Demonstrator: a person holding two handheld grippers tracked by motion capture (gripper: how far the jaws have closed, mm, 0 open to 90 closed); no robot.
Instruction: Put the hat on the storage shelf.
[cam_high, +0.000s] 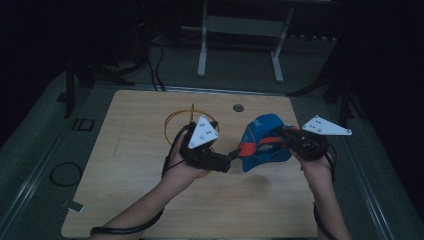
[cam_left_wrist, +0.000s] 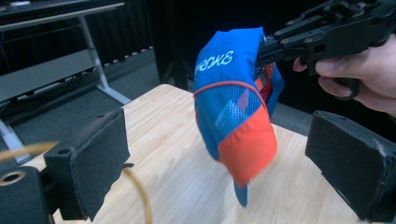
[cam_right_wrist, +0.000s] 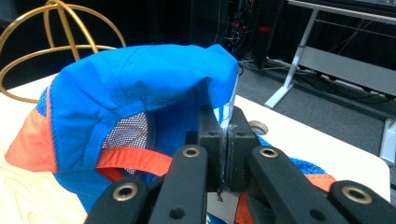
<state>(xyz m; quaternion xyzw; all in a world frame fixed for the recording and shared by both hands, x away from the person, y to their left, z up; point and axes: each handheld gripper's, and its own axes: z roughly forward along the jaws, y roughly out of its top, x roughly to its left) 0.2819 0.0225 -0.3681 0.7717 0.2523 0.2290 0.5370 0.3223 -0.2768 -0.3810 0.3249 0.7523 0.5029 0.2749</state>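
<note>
the left gripper (cam_high: 231, 156) is hovering with jaws apart just beside the blue and orange cap (cam_high: 263, 145), which the right gripper (cam_right_wrist: 223, 140) is clamping above the wooden table (cam_high: 150, 160); beyond, a gold wire stand (cam_high: 175, 122) is sitting.

We see a pale wooden table (cam_high: 150, 200) with a round hole (cam_high: 238, 107) near its far edge. On it stands a gold wire frame (cam_high: 176, 125), made of thin hoops that cross at the top (cam_right_wrist: 56, 28). Beyond the table's far edge a white stand (cam_high: 240, 30) rests on two feet, with dark cables (cam_high: 157, 70) trailing over the grey floor (cam_high: 40, 150) beside it. Left of the table a black cable loop (cam_high: 65, 174) lies on the floor, and a small pale tag (cam_high: 75, 205) sits just off the near left corner.
</note>
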